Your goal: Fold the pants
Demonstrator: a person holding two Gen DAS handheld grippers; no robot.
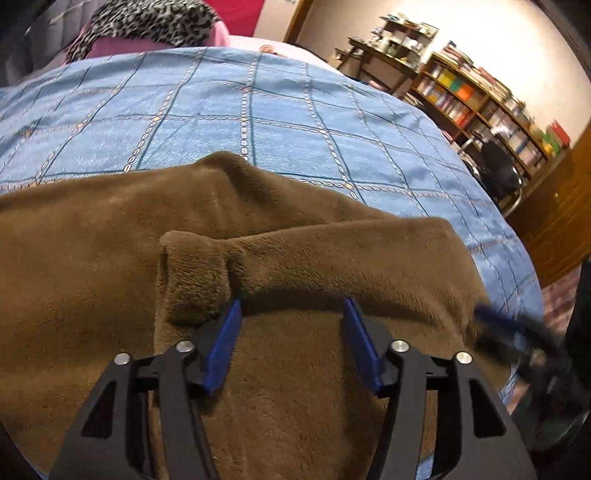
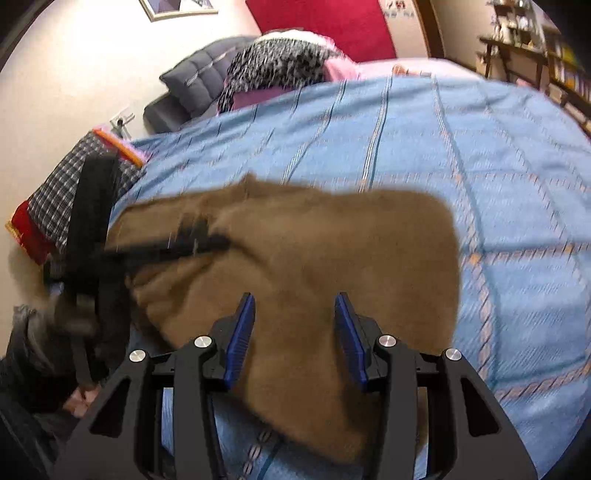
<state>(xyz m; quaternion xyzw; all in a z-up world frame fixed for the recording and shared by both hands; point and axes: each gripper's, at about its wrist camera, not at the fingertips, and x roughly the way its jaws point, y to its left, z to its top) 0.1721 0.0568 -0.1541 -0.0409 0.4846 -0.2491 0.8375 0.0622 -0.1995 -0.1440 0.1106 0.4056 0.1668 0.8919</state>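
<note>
Brown fleece pants (image 1: pixel 295 258) lie folded on the blue checked bedspread (image 1: pixel 221 110). A folded-over edge runs across just ahead of my left gripper (image 1: pixel 291 306), which is open and empty above the fabric. In the right wrist view the pants (image 2: pixel 314 251) spread across the middle. My right gripper (image 2: pixel 295 299) is open and empty over their near part. The left gripper (image 2: pixel 199 236) shows blurred at the pants' left side. The right gripper (image 1: pixel 502 325) shows blurred at the pants' right edge in the left wrist view.
Pillows and a leopard-print cloth (image 1: pixel 147 26) lie at the bed's head. Bookshelves (image 1: pixel 480 96) and a chair (image 1: pixel 498 173) stand to the right. A checked cloth (image 2: pixel 66 192) lies at the bed's left edge by the wall.
</note>
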